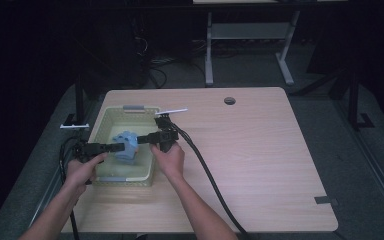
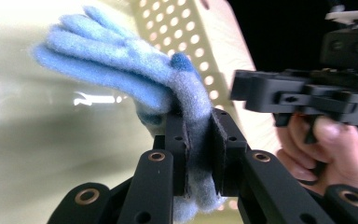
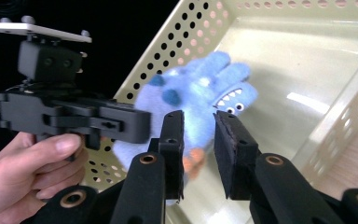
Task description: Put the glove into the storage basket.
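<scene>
A fluffy blue monster-face plush glove point(image 1: 125, 145) hangs just above a pale green perforated basket point(image 1: 102, 122) at the table's left. My left gripper point(image 2: 198, 126) is shut on the glove's cuff point(image 2: 196, 154), and the glove's fingers point(image 2: 121, 60) stick out beyond the jaws. It reaches in from the left in the high view point(image 1: 121, 147). My right gripper point(image 3: 199, 123) comes from the right point(image 1: 140, 140); its jaws stand slightly apart right in front of the glove's toothed face point(image 3: 200, 86), pads not pressing on it. In the right gripper view the left gripper point(image 3: 135, 123) shows side-on.
The basket sits near the wooden table's point(image 1: 260, 160) left edge, its floor point(image 3: 307, 56) bare. A thick black cable point(image 1: 205, 165) trails from the right gripper toward the front. A round cable hole point(image 1: 229, 100) lies at the back, and a grey tab point(image 1: 326, 200) at the front right.
</scene>
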Demonstrator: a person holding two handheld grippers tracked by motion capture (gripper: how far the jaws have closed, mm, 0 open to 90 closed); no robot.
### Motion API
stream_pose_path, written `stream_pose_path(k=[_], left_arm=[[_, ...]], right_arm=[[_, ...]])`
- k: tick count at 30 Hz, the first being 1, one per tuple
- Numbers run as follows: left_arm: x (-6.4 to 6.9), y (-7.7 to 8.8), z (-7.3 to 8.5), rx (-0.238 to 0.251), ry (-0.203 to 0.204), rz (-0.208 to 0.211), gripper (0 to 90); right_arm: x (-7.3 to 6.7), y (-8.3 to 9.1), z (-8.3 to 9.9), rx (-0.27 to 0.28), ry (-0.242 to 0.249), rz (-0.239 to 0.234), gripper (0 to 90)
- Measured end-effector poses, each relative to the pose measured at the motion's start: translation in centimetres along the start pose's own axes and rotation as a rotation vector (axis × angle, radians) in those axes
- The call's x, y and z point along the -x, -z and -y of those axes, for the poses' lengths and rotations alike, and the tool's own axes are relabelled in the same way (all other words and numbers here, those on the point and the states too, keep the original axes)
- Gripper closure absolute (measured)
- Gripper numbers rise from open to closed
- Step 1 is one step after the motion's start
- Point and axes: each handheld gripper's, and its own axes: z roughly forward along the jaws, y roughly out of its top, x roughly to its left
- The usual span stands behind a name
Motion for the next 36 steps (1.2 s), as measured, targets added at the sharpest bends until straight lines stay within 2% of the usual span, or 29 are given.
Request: stream_pose_path(k=[6,8,13,15,18,20,21,22,26,31,33,36], left_arm=[[0.2,-0.5,-0.3,-0.047,0.003,-0.087,78.4],[0.2,-0.8,-0.4,-0.068,0.009,-0.097,78.4],[0.1,-1.2,-0.7,-0.108,0.013,-0.16,78.4],[0.1,-1.6,-0.8,-0.148,0.027,-0.178,78.2],[0.4,-2.3,-1.1,-0.205,0.015,-0.24,78.1],[0.4,-2.9,-1.2,-0.242,0.03,-0.286,78.0],[0.3,-3.0,-1.2,-0.266,0.022,-0.293,77.8],[0.2,-3.3,-1.3,-0.285,0.033,-0.304,77.7],[0.2,-3.6,-1.4,-0.327,0.029,-0.344,76.9],[0.1,-3.8,-1.6,-0.362,0.041,-0.397,69.1],[-0.1,-3.8,-1.6,-0.373,0.051,-0.395,65.9],[-0.1,-3.8,-1.6,-0.369,0.054,-0.414,57.5]], right_arm=[[-0.2,0.6,0.0,0.012,0.008,-0.012,72.6],[-0.1,0.8,0.1,0.02,0.012,-0.016,72.3],[0.2,1.6,0.3,0.032,0.005,-0.025,71.2],[0.4,2.0,0.5,0.038,0.003,-0.03,71.0],[0.4,2.4,0.6,0.041,0.008,-0.044,70.4],[0.2,2.8,0.6,0.048,0.011,-0.051,70.4],[0.1,3.0,0.7,0.055,0.014,-0.054,70.4],[0.1,3.2,0.6,0.055,0.016,-0.056,70.3],[0.1,4.1,0.6,0.075,0.034,-0.055,70.4],[0.0,5.2,0.5,0.09,0.035,-0.059,70.4],[-0.1,5.4,0.5,0.096,0.043,-0.06,70.3],[-0.3,5.6,0.6,0.102,0.045,-0.06,70.1]])
